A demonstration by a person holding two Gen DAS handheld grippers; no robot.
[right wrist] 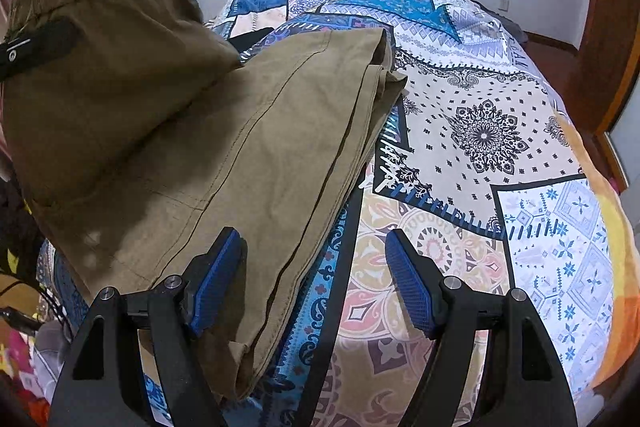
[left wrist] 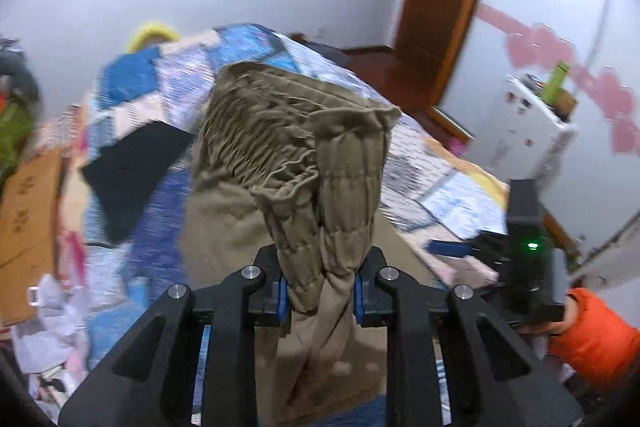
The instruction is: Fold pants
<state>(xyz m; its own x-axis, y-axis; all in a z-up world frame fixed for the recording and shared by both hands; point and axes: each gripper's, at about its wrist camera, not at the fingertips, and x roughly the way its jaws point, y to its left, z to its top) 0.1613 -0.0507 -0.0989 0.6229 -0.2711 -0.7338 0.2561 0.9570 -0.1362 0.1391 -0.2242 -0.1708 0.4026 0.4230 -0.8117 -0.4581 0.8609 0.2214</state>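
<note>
Left gripper (left wrist: 320, 293): we pinch the khaki pants (left wrist: 320, 187) at the bunched waistband; right gripper (right wrist: 316, 283) spread, empty, straddling their edge above the patterned bedspread (right wrist: 500, 147).

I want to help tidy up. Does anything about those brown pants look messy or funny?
Yes. The left gripper pinches the elastic waistband of the pants into a crumpled wad that sticks up, while the legs lie flat on the bedspread. The right gripper is open and holds nothing.
</note>
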